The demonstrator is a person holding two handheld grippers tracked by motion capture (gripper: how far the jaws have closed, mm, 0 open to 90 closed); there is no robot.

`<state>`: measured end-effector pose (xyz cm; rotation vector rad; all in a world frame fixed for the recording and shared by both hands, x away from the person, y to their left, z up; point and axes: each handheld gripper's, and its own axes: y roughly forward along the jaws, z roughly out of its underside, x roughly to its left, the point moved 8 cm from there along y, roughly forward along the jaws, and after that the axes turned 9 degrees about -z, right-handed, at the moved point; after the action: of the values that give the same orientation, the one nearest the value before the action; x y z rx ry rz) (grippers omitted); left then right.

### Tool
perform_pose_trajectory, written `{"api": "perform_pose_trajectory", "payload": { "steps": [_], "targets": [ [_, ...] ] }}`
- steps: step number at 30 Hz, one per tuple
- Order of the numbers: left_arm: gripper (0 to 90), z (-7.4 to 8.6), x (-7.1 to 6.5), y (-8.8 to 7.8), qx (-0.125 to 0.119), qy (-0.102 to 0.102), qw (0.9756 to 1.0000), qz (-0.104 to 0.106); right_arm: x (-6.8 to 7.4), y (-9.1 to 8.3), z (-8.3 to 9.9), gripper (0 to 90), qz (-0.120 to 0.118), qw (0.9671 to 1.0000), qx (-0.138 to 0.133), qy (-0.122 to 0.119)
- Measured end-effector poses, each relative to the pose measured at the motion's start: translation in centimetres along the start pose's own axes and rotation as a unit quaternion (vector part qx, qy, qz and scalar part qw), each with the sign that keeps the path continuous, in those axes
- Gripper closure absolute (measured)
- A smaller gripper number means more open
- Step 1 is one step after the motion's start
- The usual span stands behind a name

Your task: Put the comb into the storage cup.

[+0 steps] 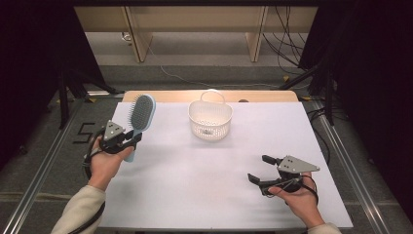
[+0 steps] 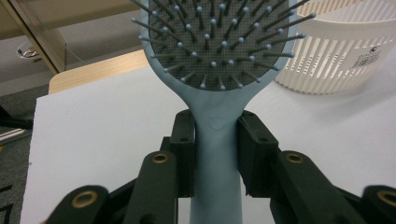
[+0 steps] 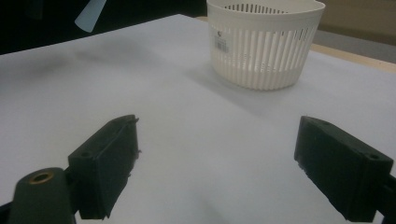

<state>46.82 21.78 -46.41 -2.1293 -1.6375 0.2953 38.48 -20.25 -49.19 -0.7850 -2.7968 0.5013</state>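
The left gripper (image 2: 215, 149) clamps the blue hairbrush (image 2: 217, 70) by its neck, at the tabletop's (image 1: 195, 185) left edge; the left gripper view shows its bristles, top cut off. The right gripper (image 3: 215, 163) stands open, apparently just above the cloth. The white basket (image 1: 210, 120) sits beyond.
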Motion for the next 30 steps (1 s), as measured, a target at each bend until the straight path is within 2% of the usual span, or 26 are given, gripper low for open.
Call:
{"api": "perform_pose_trajectory", "payload": {
  "steps": [14,23,30],
  "targets": [
    [69.6,-0.2,-0.4,0.1,-0.008,0.000,1.0000,0.005,0.0,0.0,0.0,14.5,0.000,1.0000,-0.001,0.000],
    [69.6,-0.4,-0.9,0.1,-0.011,0.008,0.9998,0.010,0.0,0.0,0.0,14.5,0.001,1.0000,0.000,0.000],
    [69.6,-0.4,-1.1,0.2,-0.013,0.014,0.9998,0.006,0.0,0.0,0.0,14.5,0.001,1.0000,0.000,-0.001]
  ]
}}
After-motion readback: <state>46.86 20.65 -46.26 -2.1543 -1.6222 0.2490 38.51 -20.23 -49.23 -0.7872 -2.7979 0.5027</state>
